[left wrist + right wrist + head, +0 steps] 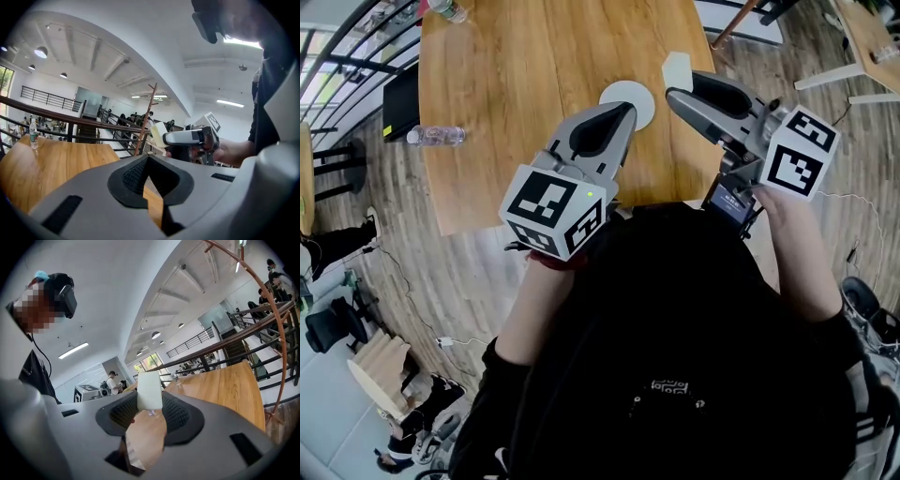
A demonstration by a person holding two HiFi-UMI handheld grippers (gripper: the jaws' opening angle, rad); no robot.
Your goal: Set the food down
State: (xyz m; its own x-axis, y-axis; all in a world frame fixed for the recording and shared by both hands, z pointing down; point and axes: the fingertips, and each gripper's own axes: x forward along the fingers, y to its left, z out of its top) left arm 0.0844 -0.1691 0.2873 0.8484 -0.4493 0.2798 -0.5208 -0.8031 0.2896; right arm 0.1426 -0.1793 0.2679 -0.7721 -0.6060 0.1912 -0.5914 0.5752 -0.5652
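Note:
My right gripper point(675, 89) is shut on the food point(677, 67), a pale, flat, whitish piece that sticks out beyond its jaws. It hangs above the wooden table point(525, 66), just right of a round white plate point(639, 101). In the right gripper view the food point(150, 390) stands upright between the dark pads point(180, 416). My left gripper point(623, 108) hovers over the plate's near left edge, jaws shut with nothing in them. The left gripper view shows its closed jaws point(149, 158), and beyond them the right gripper point(187, 137) carrying the food point(158, 134).
A plastic water bottle point(436, 135) lies near the table's left edge, and another point(448, 9) stands at the far end. A black railing point(337, 56) runs along the left. A wooden coat stand point(146, 117) rises beyond the table.

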